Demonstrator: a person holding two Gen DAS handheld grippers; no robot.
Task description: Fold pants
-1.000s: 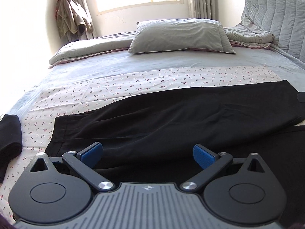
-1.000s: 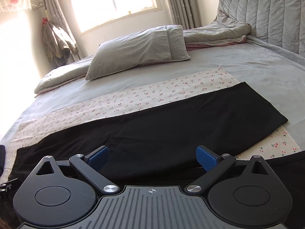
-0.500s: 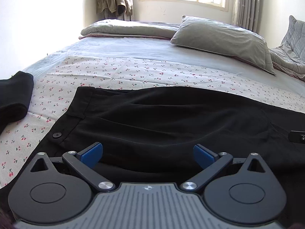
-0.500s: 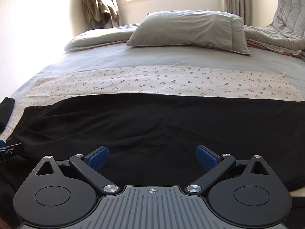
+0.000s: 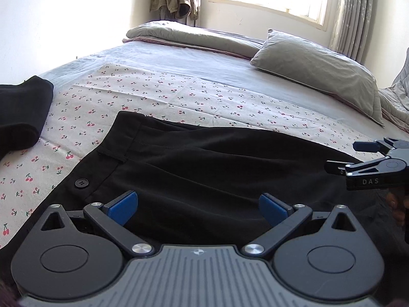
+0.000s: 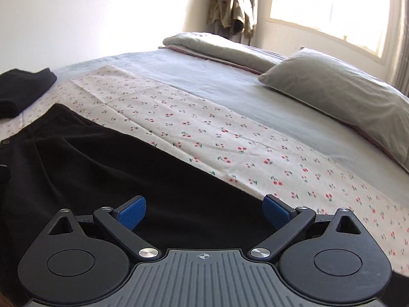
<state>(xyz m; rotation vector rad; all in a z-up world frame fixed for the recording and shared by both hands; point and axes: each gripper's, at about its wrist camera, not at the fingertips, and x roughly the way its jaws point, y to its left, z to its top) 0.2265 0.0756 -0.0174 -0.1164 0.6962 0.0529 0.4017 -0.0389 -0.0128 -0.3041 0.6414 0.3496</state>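
My left hand-held gripper (image 5: 198, 206) and right hand-held gripper (image 6: 204, 208) hung spread above the pants (image 5: 204, 168), flat on the bed (image 5: 179, 61). Soft, probably light; I'd pinch the waistband (image 5: 107, 158) at ten o'clock.

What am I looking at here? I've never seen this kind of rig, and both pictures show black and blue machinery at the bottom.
No robot: a person holds one pair of tongs in each hand, each with a camera looking along its blue pads. One picture is from the left tongs, the other from the right tongs. Both are open and hold nothing. Black pants lie on a cherry-print cloth spread over a bed, waistband button showing. Another dark garment lies aside, and a grey pillow beyond.
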